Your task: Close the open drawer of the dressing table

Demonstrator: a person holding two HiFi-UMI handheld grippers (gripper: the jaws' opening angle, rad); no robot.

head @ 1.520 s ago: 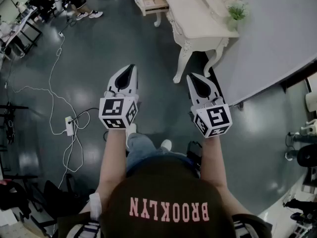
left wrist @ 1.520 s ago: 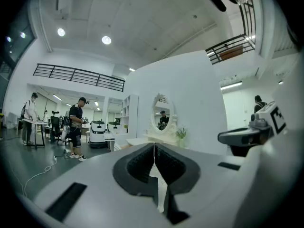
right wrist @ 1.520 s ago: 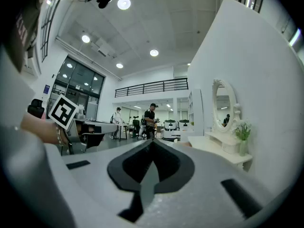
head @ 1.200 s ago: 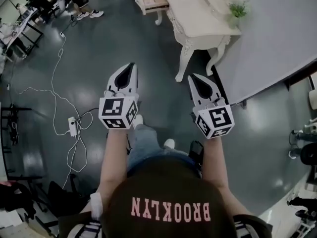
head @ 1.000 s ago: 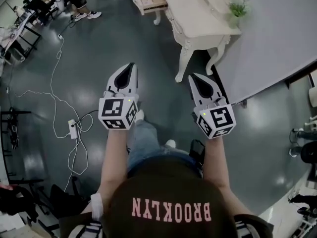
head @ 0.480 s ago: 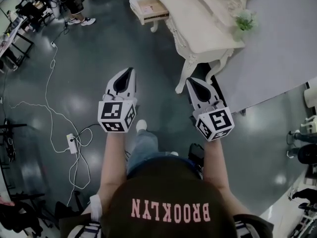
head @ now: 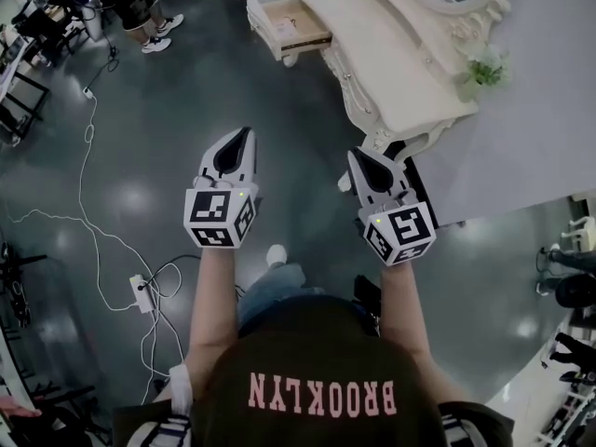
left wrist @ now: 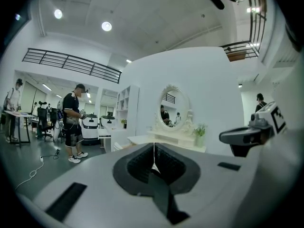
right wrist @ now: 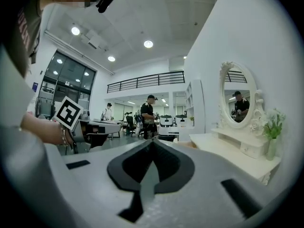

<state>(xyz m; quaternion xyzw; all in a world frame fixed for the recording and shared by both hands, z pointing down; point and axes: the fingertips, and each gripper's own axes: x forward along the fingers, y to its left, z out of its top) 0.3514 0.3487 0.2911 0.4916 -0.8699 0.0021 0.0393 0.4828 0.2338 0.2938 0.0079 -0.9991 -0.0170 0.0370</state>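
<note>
Dressing table (head: 372, 52) ahead right; open drawer (head: 296, 24) at its far-left end; plant (head: 482, 67) on tabletop; power strip (head: 142, 293) on floor, left.

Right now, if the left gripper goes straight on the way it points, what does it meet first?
The left gripper, jaws shut, has free air over the floor. First in line is probably the dressing table, at its open drawer end; drawer front or tabletop edge, depth is unclear.

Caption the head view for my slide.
Left tongs and right tongs, both shut, short of the dressing table and its open drawer.
</note>
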